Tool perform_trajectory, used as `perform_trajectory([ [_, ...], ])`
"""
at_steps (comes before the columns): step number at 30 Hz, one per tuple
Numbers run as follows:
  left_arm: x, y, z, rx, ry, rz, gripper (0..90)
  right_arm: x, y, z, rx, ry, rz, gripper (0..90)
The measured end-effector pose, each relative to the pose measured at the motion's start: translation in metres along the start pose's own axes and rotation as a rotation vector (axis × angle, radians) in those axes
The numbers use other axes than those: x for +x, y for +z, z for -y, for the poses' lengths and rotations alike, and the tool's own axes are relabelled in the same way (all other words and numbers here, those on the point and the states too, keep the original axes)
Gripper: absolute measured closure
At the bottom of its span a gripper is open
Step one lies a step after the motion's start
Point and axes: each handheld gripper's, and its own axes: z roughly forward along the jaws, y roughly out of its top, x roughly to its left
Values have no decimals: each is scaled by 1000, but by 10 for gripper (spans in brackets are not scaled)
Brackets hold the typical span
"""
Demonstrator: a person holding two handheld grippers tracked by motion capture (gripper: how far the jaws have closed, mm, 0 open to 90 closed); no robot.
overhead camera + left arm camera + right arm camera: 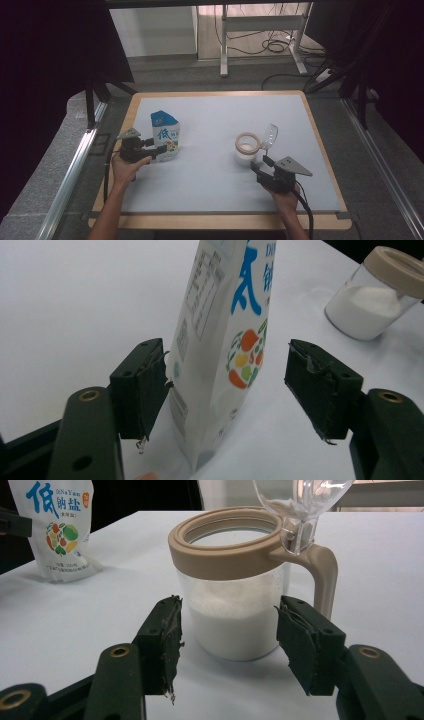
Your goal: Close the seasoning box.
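A white and blue salt bag (pixel 164 134) stands upright on the left of the white mat (pixel 210 185). My left gripper (pixel 157 150) is open around its lower part. In the left gripper view the bag (pixel 225 315) stands between the jaws of the left gripper (pixel 225 390); the left pad (pixel 142 390) is at its edge and the right pad is well apart. A clear jar (pixel 247 149) with a tan rim, half full of white powder, has its clear lid (pixel 270 135) flipped up. My right gripper (pixel 227 640) is open just short of the jar (pixel 235 580).
The mat lies on a wooden table (pixel 220 221) with dark floor and metal rails on both sides. A desk frame and cables (pixel 272 45) stand far behind. The salt bag (pixel 57 525) shows far left in the right gripper view, the jar (pixel 372 300) far right in the left one.
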Motion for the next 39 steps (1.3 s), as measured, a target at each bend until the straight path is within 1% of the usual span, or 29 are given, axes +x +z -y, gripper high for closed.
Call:
perform_trajectory([
  [2, 0, -1, 3, 1, -3, -4, 326, -1, -1, 0, 0, 2, 2, 441],
  [5, -1, -1, 6, 1, -15, 6, 322, -3, -1, -1, -3, 8, 7, 441],
  [8, -3, -2, 8, 12, -6, -12, 320, -5, -2, 0, -3, 8, 14, 434],
  [10, -3, -2, 10, 13, -11, -4, 320, -5, -2, 0, -3, 14, 15, 429],
  [14, -5, -2, 13, 20, -5, -13, 320, -7, -3, -1, -7, 15, 19, 429],
  [17, -4, -3, 17, 19, -16, 0, 319, -9, -4, -2, -10, 17, 23, 429],
  [19, -5, -2, 19, 33, -9, -15, 318, -10, -6, -3, -16, 22, 28, 428],
  [20, -5, -2, 20, 35, -9, -21, 318, -11, -7, -3, -16, 25, 35, 429],
  [22, -5, -2, 21, 41, -6, -18, 317, -14, -8, -4, -19, 26, 45, 429],
  [25, -7, -1, 22, 47, 1, -23, 317, -16, -11, -5, -27, 30, 55, 429],
  [33, -10, -1, 23, 43, -4, -18, 314, -24, -15, -8, -32, 49, 90, 429],
  [39, -11, 1, 24, 53, -2, -18, 314, -29, -19, -11, -48, 56, 109, 442],
])
